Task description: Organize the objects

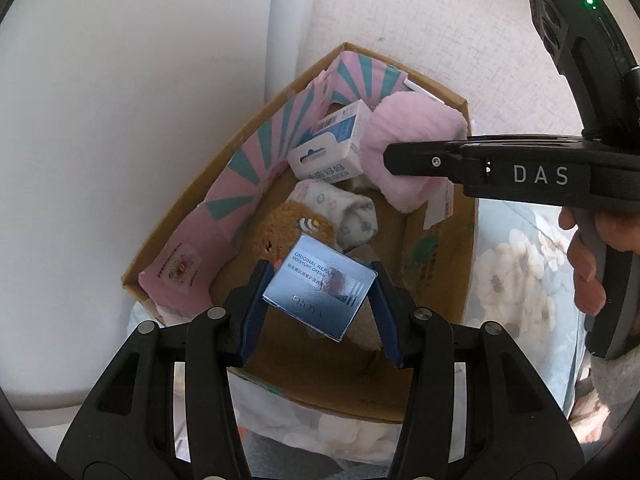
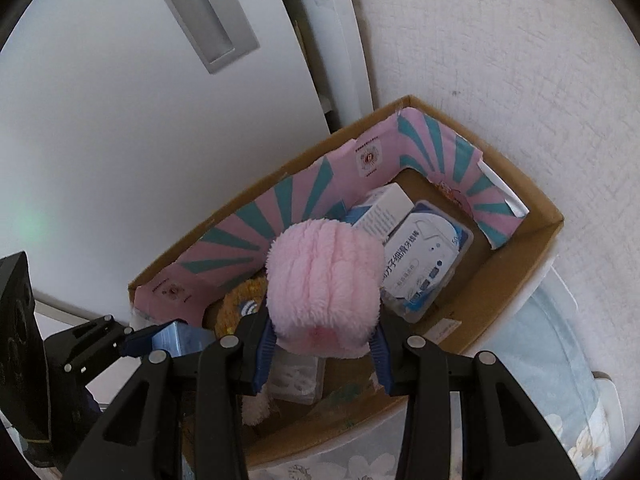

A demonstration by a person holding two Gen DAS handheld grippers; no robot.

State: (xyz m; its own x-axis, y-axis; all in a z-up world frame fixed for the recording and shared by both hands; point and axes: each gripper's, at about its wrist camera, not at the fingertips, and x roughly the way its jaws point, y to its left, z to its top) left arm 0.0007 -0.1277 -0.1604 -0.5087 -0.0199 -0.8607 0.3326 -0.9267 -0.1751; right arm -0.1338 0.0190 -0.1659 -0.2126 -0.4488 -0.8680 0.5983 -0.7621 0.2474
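My left gripper [image 1: 318, 298] is shut on a shiny blue moisture cream box [image 1: 320, 294], held tilted over the open cardboard box [image 1: 440, 280]. My right gripper [image 2: 322, 340] is shut on a fluffy pink plush item [image 2: 322, 284], also above the cardboard box [image 2: 520, 264]. In the left wrist view the right gripper [image 1: 390, 158] reaches in from the right with the pink plush [image 1: 404, 140] at its tip. The left gripper [image 2: 140, 336] shows at lower left in the right wrist view, with the blue box [image 2: 172, 338] in it.
Inside the cardboard box lie a pink and teal folded carton [image 1: 256, 168], a white and blue packet [image 1: 332, 144], a patterned sock [image 1: 352, 216], a brown plush [image 1: 280, 232] and a floss pick pack [image 2: 424, 260]. White cabinet [image 2: 120, 120] and wall [image 1: 460, 20] stand behind. Floral bedding [image 1: 516, 280] lies beneath.
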